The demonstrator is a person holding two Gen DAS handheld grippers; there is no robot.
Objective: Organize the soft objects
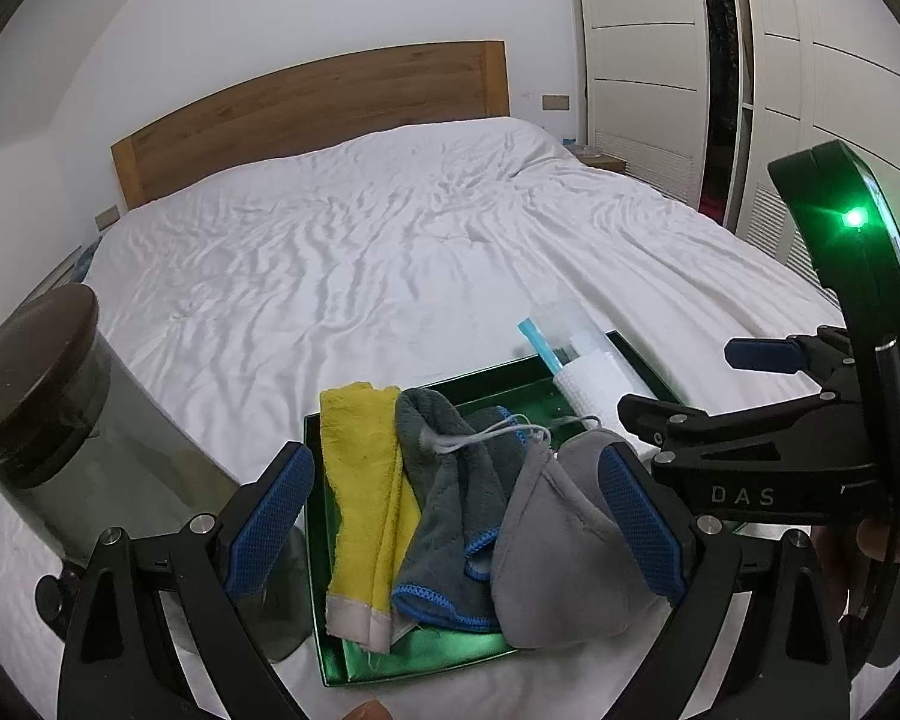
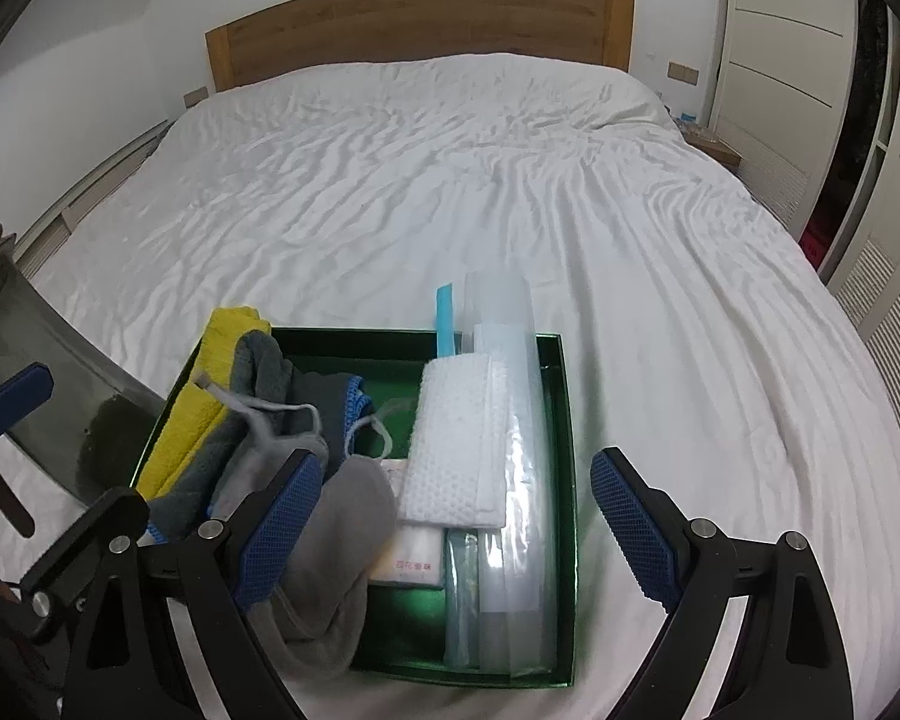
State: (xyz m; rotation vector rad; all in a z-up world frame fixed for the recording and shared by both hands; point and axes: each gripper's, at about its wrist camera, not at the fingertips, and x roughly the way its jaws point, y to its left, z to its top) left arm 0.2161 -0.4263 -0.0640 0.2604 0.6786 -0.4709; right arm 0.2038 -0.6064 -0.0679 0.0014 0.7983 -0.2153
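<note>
Both the left gripper [image 1: 456,516] and right gripper [image 2: 456,522] hover over the green tray [image 2: 561,420] on the bed [image 2: 450,180], jaws wide apart, gripping nothing.

A tray [image 2: 561,480] sits on the bed [image 2: 450,180], near its foot. In the tray, from nine o'clock toward three: a folded towel [image 1: 366,498], a second cloth [image 1: 450,510] overlapping it, a face mask [image 1: 558,546] draped over the six o'clock rim, then a folded wipe [image 2: 459,444] lying on a plastic sleeve [image 2: 519,480] along the three o'clock wall. A lidded jar [image 1: 60,414] stands on the bed at the tray's nine o'clock. The headboard [image 2: 420,30] lies at twelve, wardrobe doors [image 2: 774,60] at two.
</note>
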